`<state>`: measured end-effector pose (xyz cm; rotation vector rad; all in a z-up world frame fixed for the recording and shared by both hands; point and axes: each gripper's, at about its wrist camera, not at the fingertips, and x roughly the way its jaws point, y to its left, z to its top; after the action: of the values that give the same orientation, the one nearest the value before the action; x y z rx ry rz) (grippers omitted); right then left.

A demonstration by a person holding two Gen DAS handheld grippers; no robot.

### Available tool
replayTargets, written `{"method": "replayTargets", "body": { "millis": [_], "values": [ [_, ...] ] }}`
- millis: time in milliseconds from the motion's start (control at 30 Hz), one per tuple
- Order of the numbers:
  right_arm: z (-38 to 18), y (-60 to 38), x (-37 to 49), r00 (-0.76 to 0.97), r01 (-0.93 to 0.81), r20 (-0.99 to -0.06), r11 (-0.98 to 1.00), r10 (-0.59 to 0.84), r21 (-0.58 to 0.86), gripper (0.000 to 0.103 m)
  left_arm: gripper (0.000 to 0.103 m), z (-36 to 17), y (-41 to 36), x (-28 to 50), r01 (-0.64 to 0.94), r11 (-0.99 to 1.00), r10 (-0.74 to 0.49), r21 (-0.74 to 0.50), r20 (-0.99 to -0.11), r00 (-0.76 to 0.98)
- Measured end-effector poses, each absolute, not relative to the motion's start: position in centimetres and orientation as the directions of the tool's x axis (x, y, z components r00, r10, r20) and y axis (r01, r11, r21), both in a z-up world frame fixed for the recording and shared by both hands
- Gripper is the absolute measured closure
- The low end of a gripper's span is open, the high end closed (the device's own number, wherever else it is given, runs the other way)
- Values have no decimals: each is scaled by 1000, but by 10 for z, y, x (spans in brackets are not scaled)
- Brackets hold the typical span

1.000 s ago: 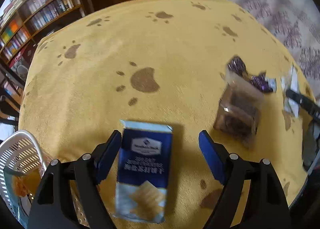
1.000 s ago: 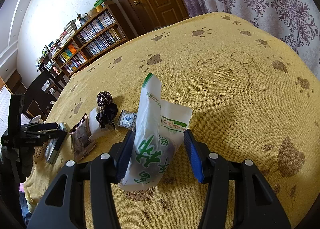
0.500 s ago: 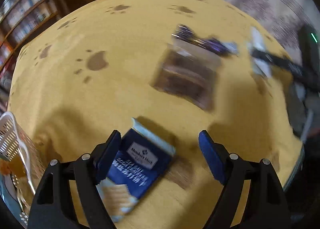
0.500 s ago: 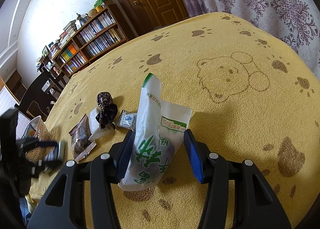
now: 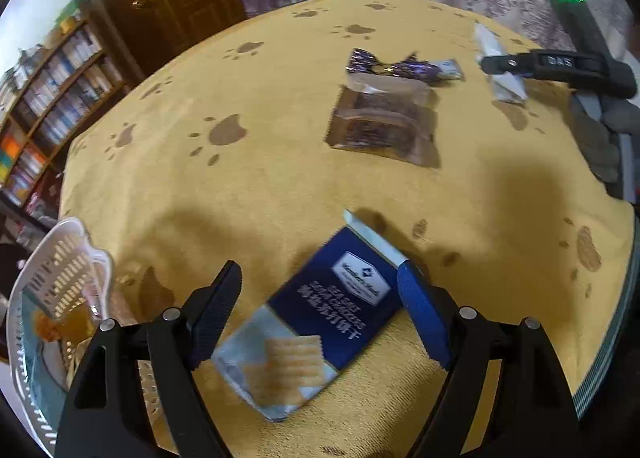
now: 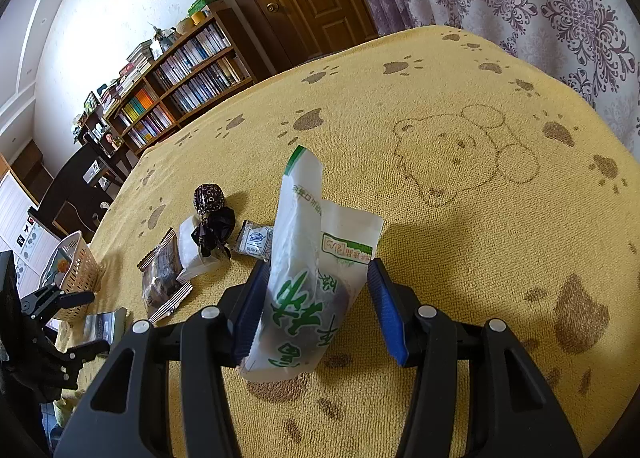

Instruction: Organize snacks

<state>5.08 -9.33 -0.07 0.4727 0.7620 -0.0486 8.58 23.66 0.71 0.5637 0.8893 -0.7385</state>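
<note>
The blue cracker packet [image 5: 320, 318] reads "Member's Mark" and "SEA SALT SODA CRACKERS"; it lies flat and skewed on the yellow paw-print desk [image 5: 260, 186] between the spread fingers of the left gripper [image 5: 320, 298], untouched on the left side, just beside the right finger. The white pouch [image 6: 308, 278] with green Chinese characters stands upright in the right gripper [image 6: 316, 298], whose jaws stand apart, loosely flanking it. One small silver sachet [image 6: 256, 240], its print too small to read, one dark foil-wrapped sweet [image 6: 210, 200] and one clear brown-snack bag [image 6: 162, 278] lie together. One white slotted basket [image 5: 60, 278] sits at the desk's left edge. Beyond the snacks the cloth lies open.
</note>
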Motion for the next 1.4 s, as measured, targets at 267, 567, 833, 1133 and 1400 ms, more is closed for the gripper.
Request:
{"method": "replayTargets", "body": {
  "millis": [267, 567, 833, 1133, 1400],
  "values": [
    [-1, -94, 51, 728, 211, -674, 895, 125, 394, 51, 21, -8, 234, 68, 809, 560, -310, 179, -860, 405],
    [0, -94, 50, 728, 210, -674, 895, 125, 393, 51, 21, -10, 230, 85, 778, 614, -312, 132, -865, 393],
    [0, -94, 50, 728, 210, -674, 895, 125, 393, 51, 39, -8, 226, 76, 707, 702, -297, 86, -867, 401],
    [0, -94, 50, 728, 210, -674, 895, 125, 393, 51, 47, -10, 209, 45, 662, 748, -333, 54, -832, 444],
    [0, -94, 50, 728, 210, -674, 895, 125, 393, 51, 48, -11, 205, 43, 627, 778, -332, 45, -817, 471]
  ]
}}
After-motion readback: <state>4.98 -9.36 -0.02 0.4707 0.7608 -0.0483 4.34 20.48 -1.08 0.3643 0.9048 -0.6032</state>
